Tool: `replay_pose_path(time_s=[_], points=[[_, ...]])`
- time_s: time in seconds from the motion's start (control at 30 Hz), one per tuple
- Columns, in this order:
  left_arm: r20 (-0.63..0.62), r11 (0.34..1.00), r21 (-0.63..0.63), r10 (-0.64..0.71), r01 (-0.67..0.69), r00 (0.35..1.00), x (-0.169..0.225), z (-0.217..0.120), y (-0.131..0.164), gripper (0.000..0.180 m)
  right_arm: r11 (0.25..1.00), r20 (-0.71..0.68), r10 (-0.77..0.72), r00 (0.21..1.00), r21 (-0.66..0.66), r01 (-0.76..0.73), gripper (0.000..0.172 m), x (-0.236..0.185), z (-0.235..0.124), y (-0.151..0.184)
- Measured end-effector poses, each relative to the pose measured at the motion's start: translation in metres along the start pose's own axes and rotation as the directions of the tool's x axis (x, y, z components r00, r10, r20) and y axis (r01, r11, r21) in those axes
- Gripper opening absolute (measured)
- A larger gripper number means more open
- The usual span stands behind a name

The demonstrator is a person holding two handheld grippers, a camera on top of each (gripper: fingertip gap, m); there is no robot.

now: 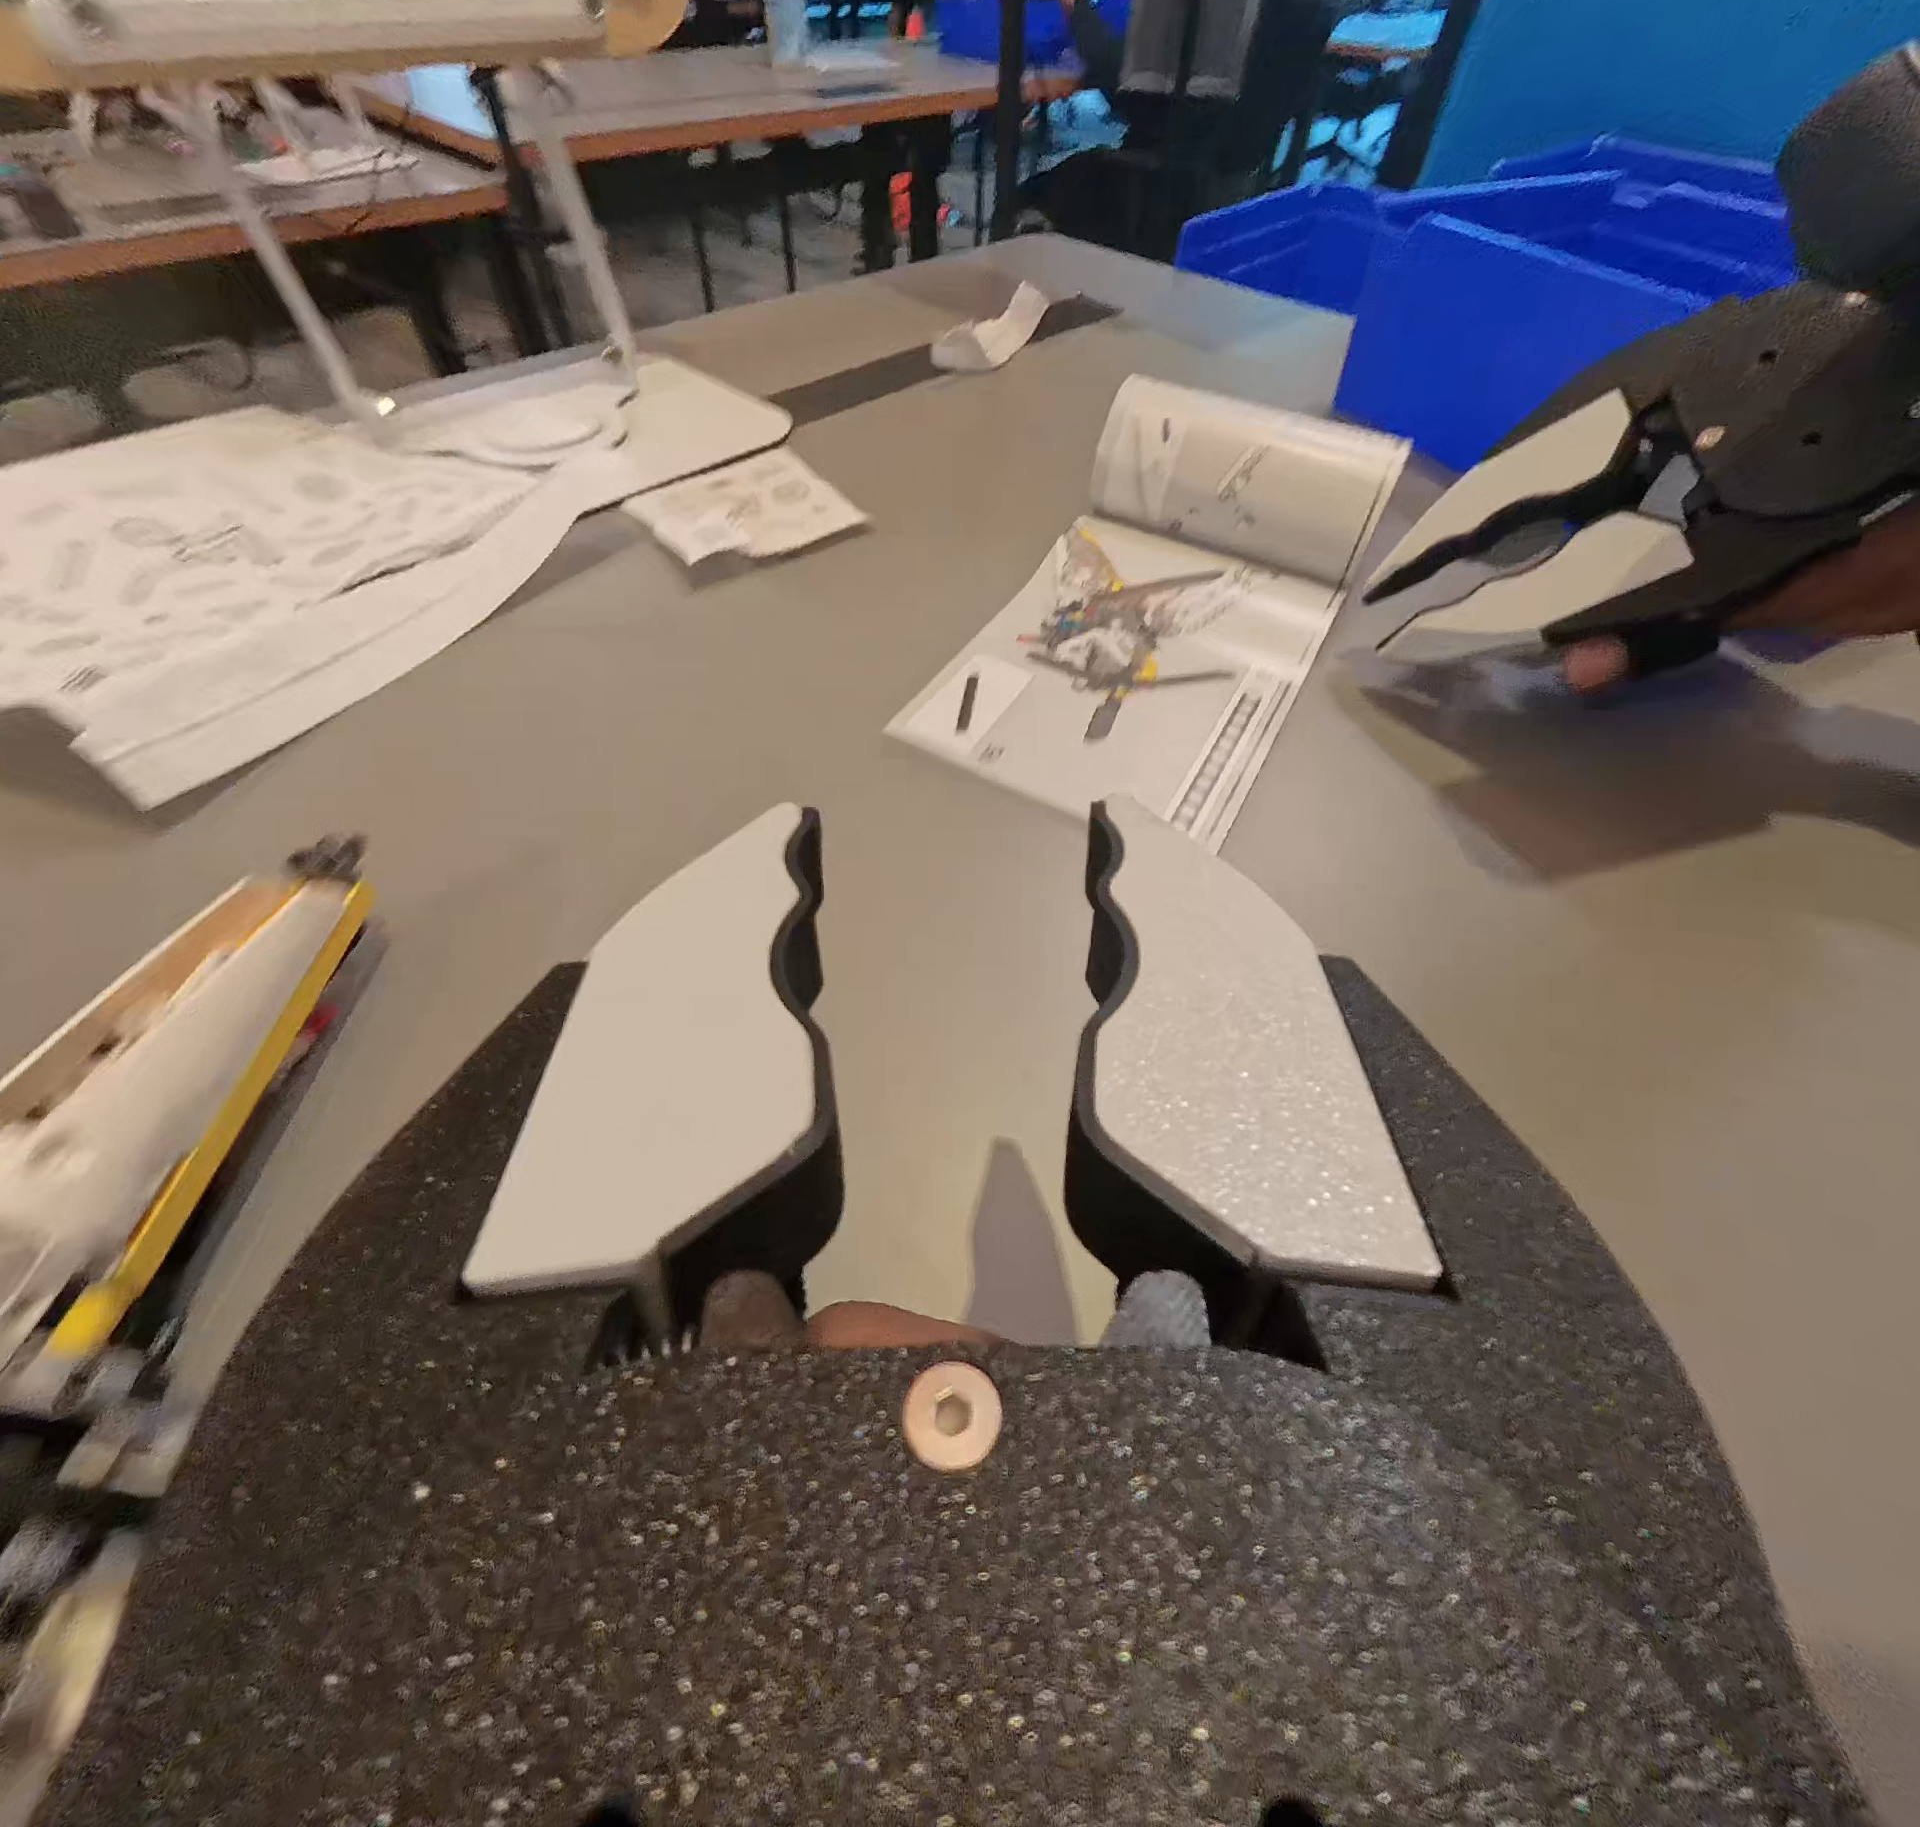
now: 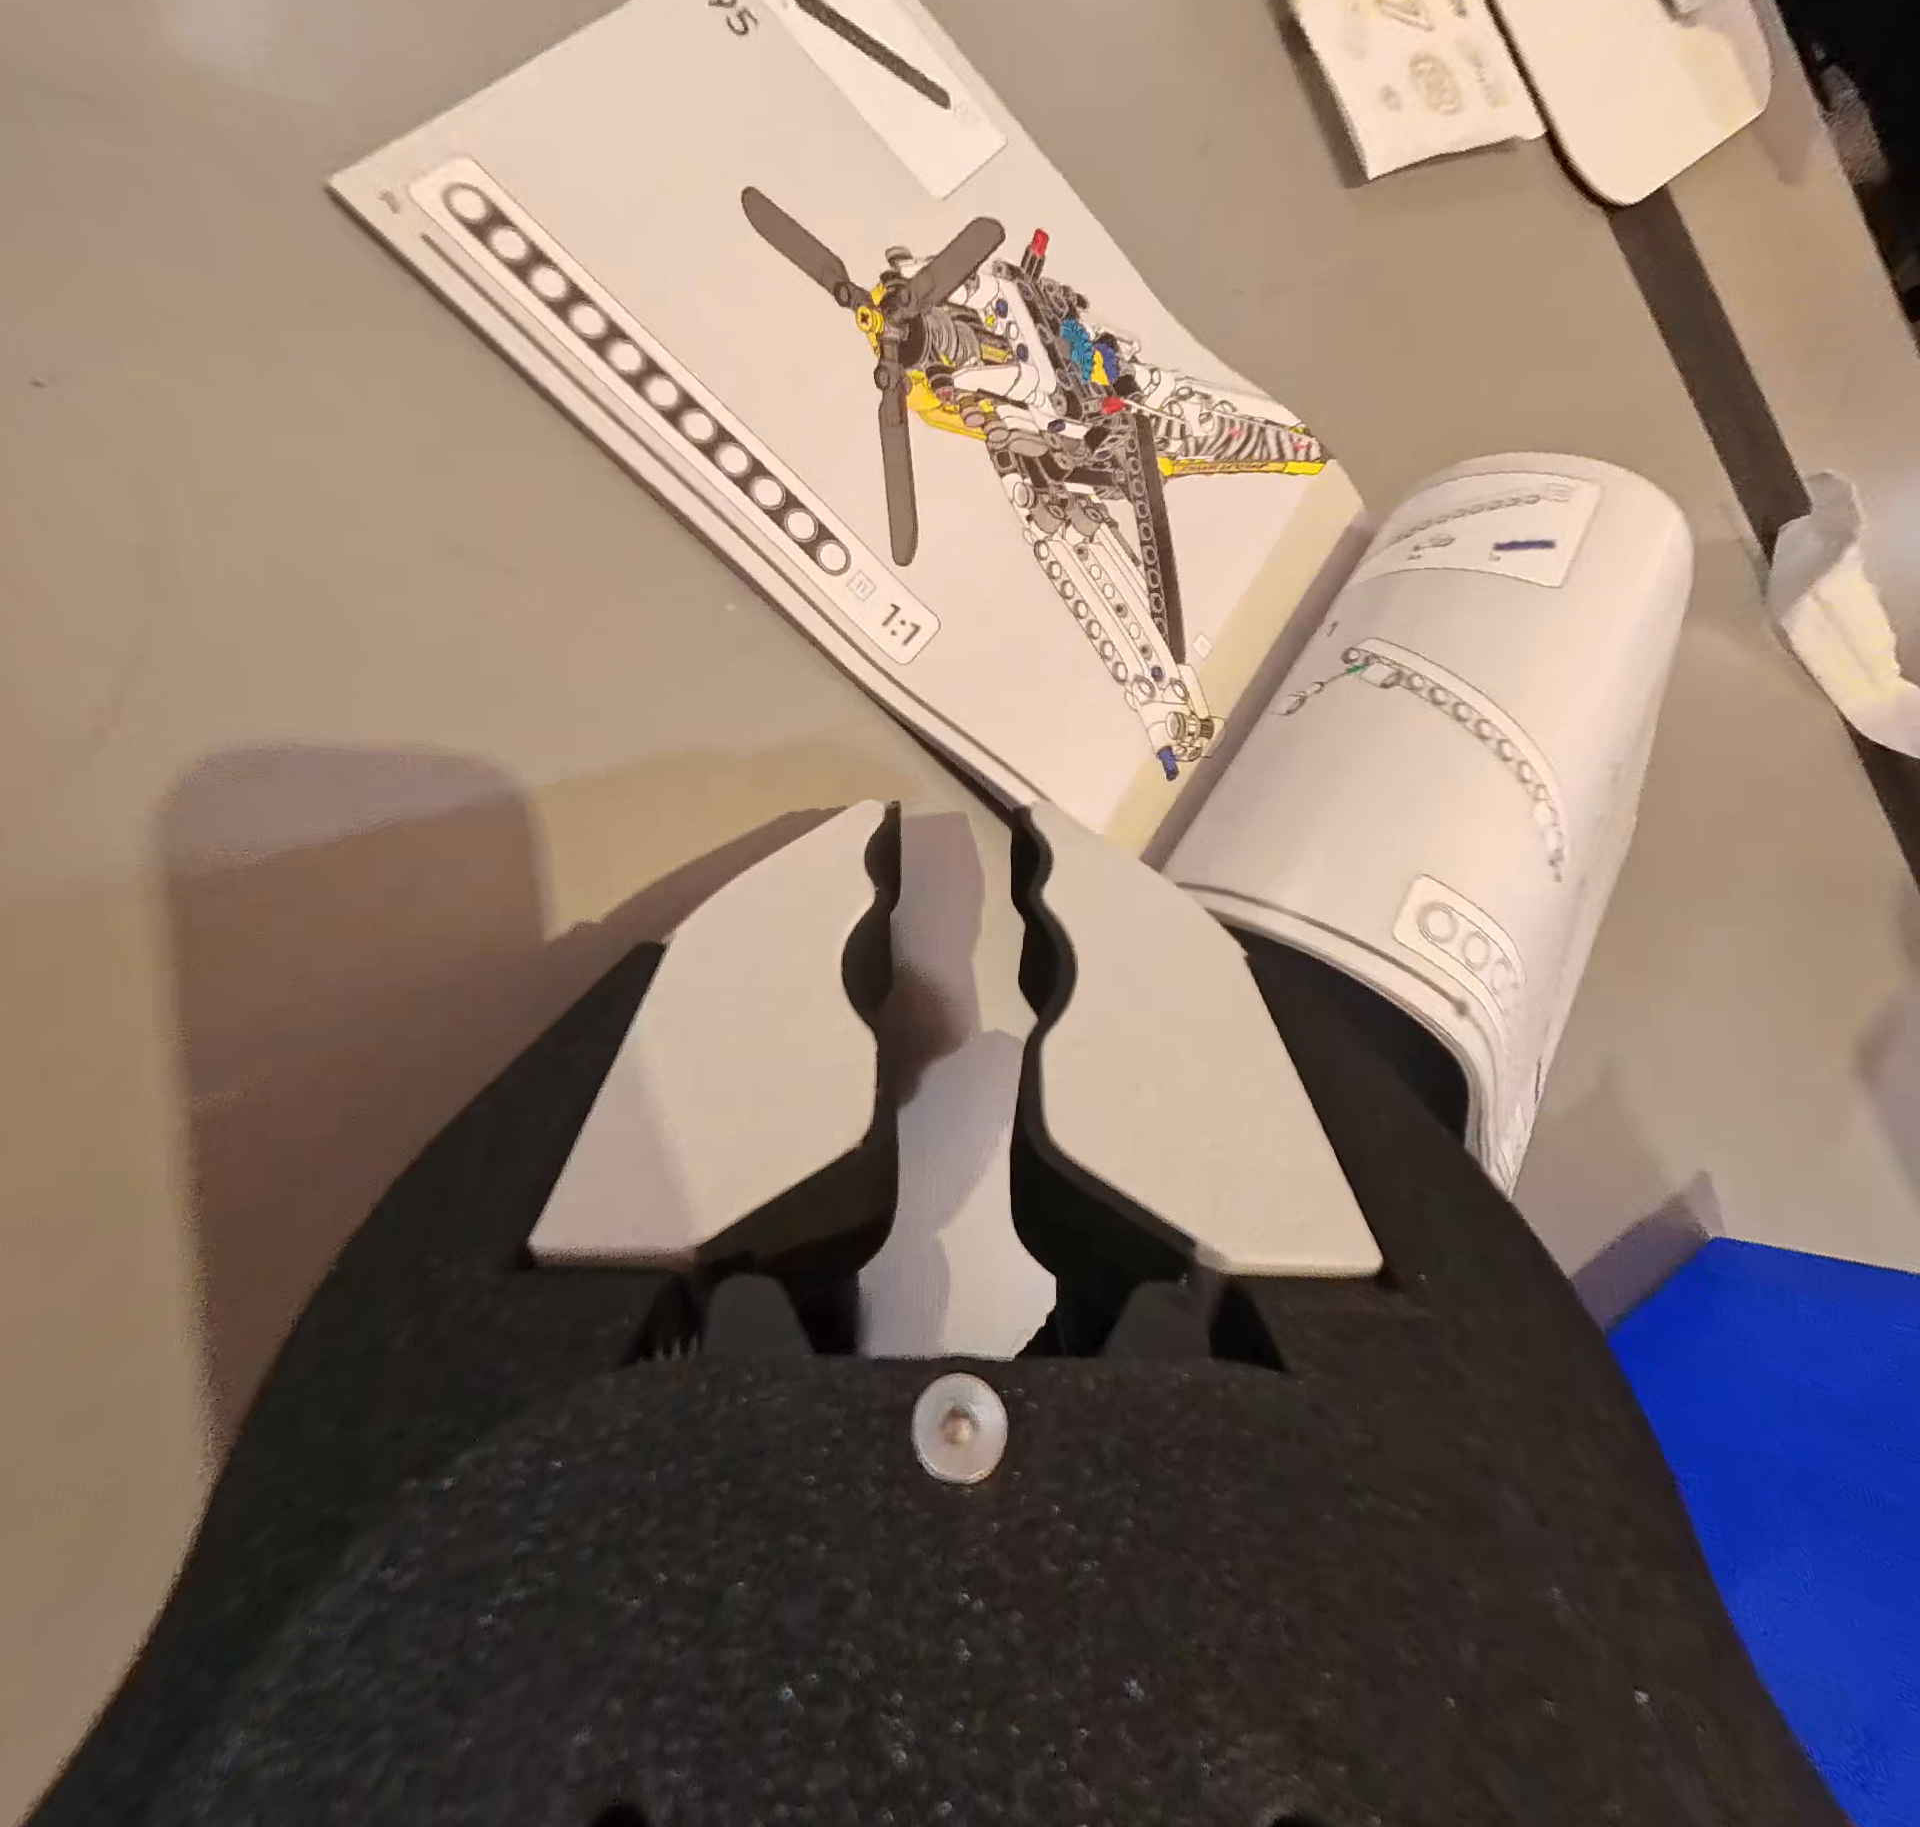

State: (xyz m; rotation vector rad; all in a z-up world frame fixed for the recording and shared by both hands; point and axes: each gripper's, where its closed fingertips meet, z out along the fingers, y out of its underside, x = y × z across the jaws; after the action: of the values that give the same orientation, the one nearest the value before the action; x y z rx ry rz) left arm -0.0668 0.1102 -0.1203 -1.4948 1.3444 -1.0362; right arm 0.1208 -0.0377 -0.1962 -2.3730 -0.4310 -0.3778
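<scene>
the left tool point(image 1: 954, 832) hangs over the bare grey surface point(image 1: 644, 738) with its fingers spread wide and nothing between them. at its left lies a long model point(image 1: 177, 1071), white with a yellow strip, blurred, near the tool but apart from it. an open booklet point(image 1: 1143, 634) lies farther ahead to the right, and sheets of paper point(image 1: 208, 572) lie far left under a white stand point(image 1: 582, 406).

the right tool point(image 2: 956, 821) has its fingers only a little apart, and only the surface shows in the gap; it grips nothing. its tips are just beside the near edge of the booklet point(image 2: 831, 375), close to where the flat page meets the rolled-back pages point(image 2: 1455, 738). i cannot tell if one tip touches the paper. a blue bin point(image 2: 1787, 1414) stands at its right.

if the right tool works on the booklet, i judge it is best to come low and flat along the surface, so a tip slides under the page edge and does not crumple it. the rolled pages look springy and may flip back. the left tool is free and well apart.
</scene>
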Motion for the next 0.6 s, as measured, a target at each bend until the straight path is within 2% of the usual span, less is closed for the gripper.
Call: replay_pose_path(time_s=[0.13, 0.33, 0.47, 0.6], points=[[0.152, 0.997, -0.066, -0.020, 0.030, 0.988, -0.024, -0.048, 0.023, 0.056, 0.999, -0.015, -0.019, 1.000, -0.035, 0.019, 0.016, 0.001, 0.018, -0.001], [0.372, 0.986, -0.150, -0.015, 0.076, 0.928, -0.066, -0.118, 0.051, 0.061, 0.996, -0.050, -0.064, 0.997, -0.063, 0.061, 0.015, 0.007, 0.031, -0.012], [0.396, 0.975, -0.172, -0.060, 0.138, 0.916, -0.081, -0.132, 0.069, 0.060, 0.991, -0.038, -0.099, 0.994, -0.092, 0.095, 0.016, 0.000, 0.028, -0.021], [0.403, 0.956, -0.230, -0.079, 0.184, 0.912, -0.098, -0.123, 0.085, 0.059, 0.993, 0.050, -0.118, 0.992, 0.001, 0.119, 0.016, -0.028, 0.021, -0.058]])
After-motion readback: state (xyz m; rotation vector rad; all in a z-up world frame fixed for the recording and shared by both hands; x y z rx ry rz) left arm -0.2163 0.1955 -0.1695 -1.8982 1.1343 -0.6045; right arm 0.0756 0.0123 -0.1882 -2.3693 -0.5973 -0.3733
